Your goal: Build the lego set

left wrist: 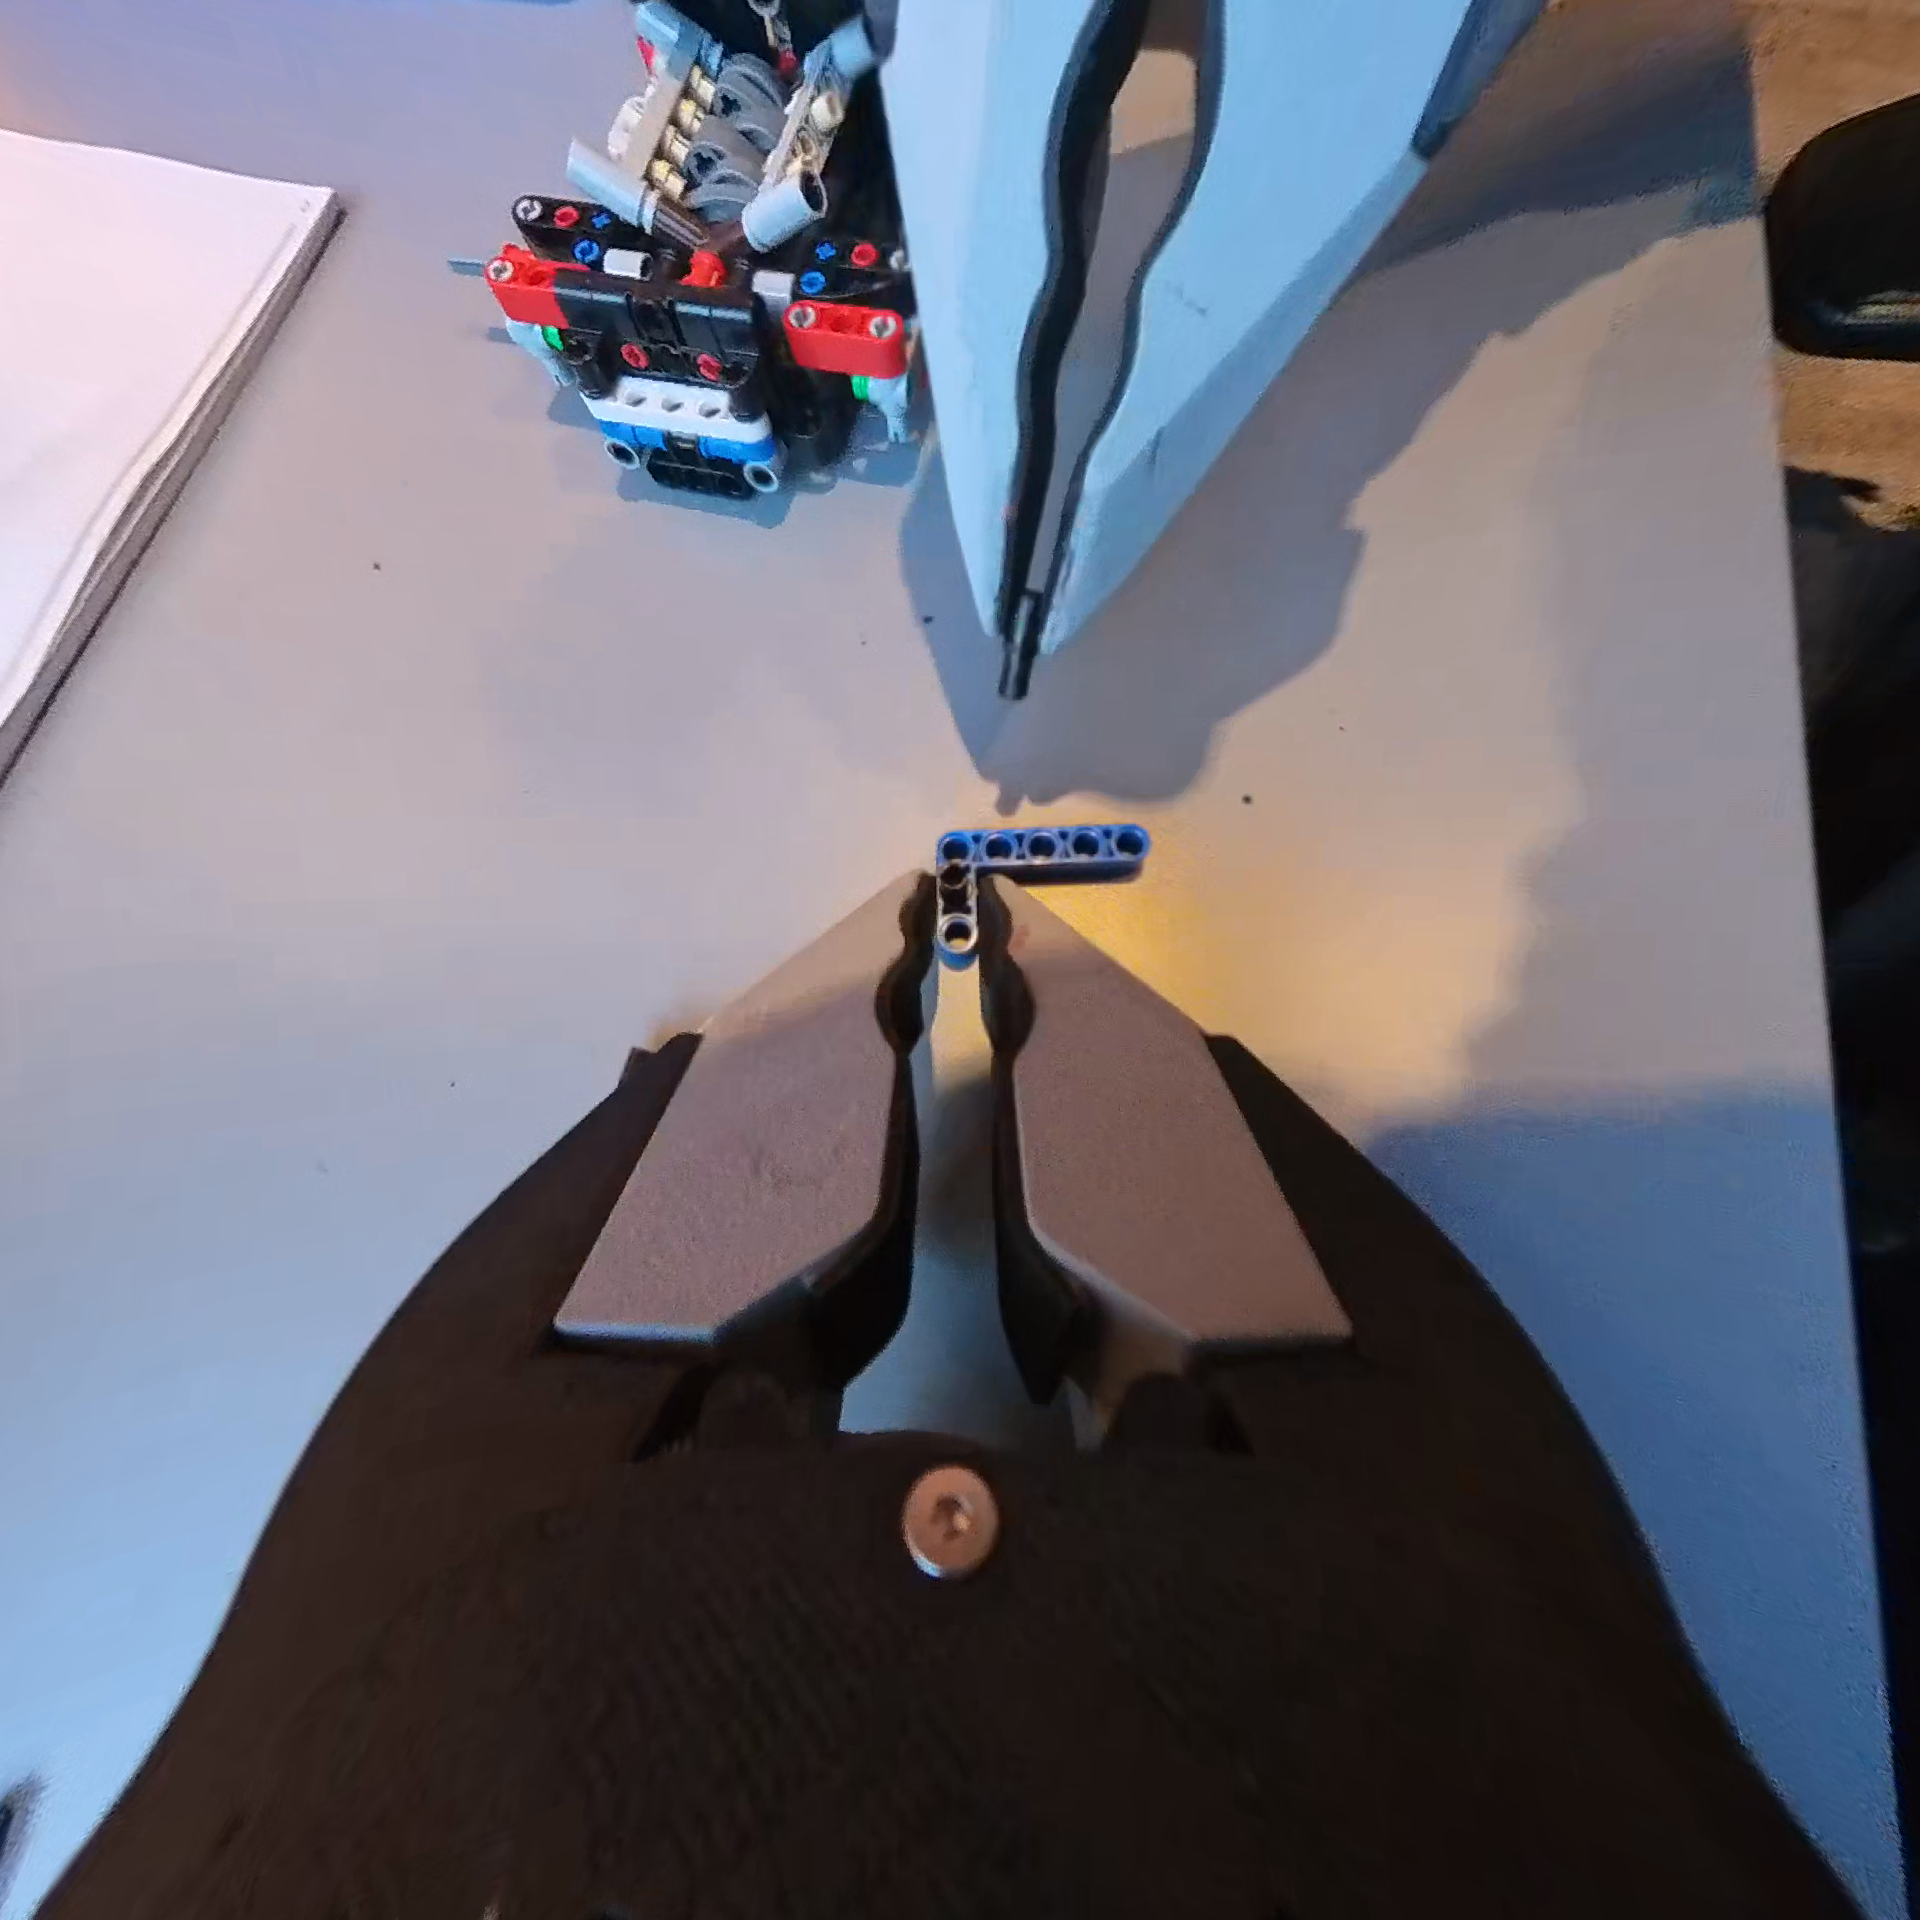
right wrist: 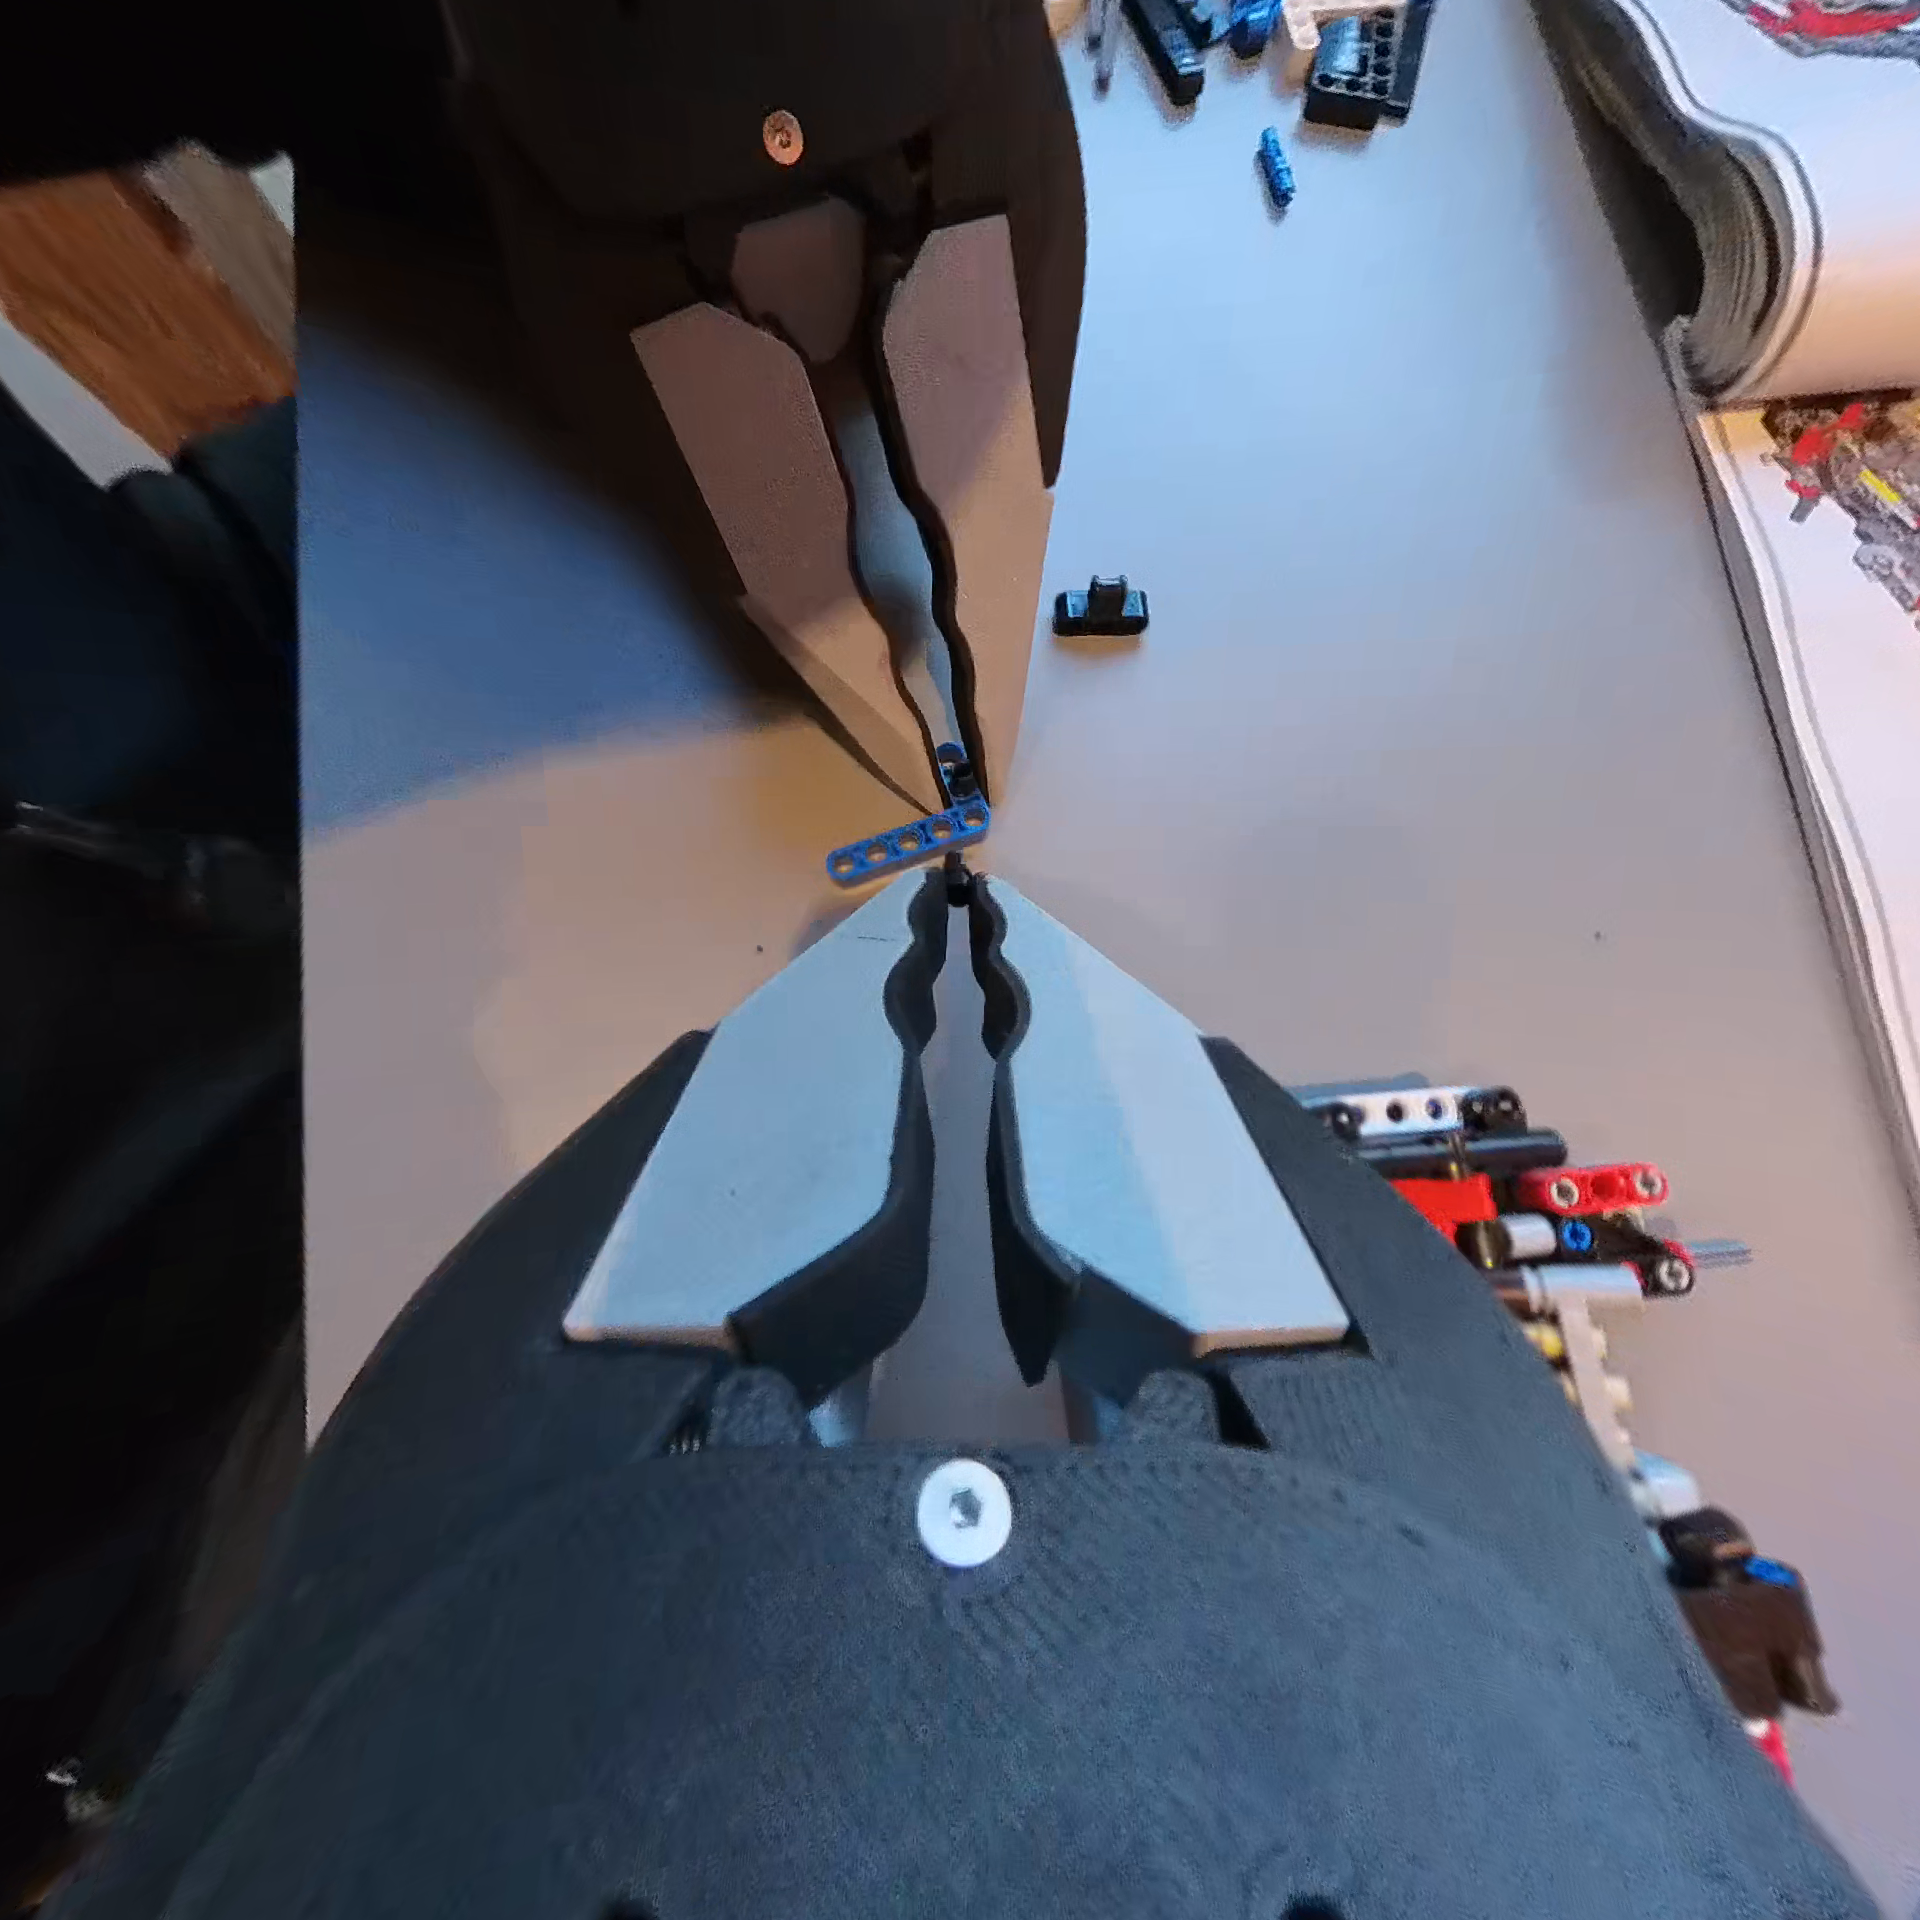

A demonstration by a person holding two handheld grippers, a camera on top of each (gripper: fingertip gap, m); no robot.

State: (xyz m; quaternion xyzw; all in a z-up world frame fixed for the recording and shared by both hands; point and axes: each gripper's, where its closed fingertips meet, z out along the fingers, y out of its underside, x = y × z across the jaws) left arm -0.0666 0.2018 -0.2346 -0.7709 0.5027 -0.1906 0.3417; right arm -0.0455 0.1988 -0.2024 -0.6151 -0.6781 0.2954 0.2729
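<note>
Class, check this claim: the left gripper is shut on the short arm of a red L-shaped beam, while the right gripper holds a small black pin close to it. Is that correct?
One detail is wrong: the L-shaped beam is blue, not red, as the left wrist view shows. The rest stands: the left gripper is shut on its short arm, and the right gripper holds a small black pin close to it.

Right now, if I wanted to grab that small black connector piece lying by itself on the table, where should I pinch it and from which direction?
Probably pinch the black connector piece across its long flat sides, coming straight down from above. It lies flat on the table with bare surface all round, and the raised nub on top looks too small to grip.
</note>
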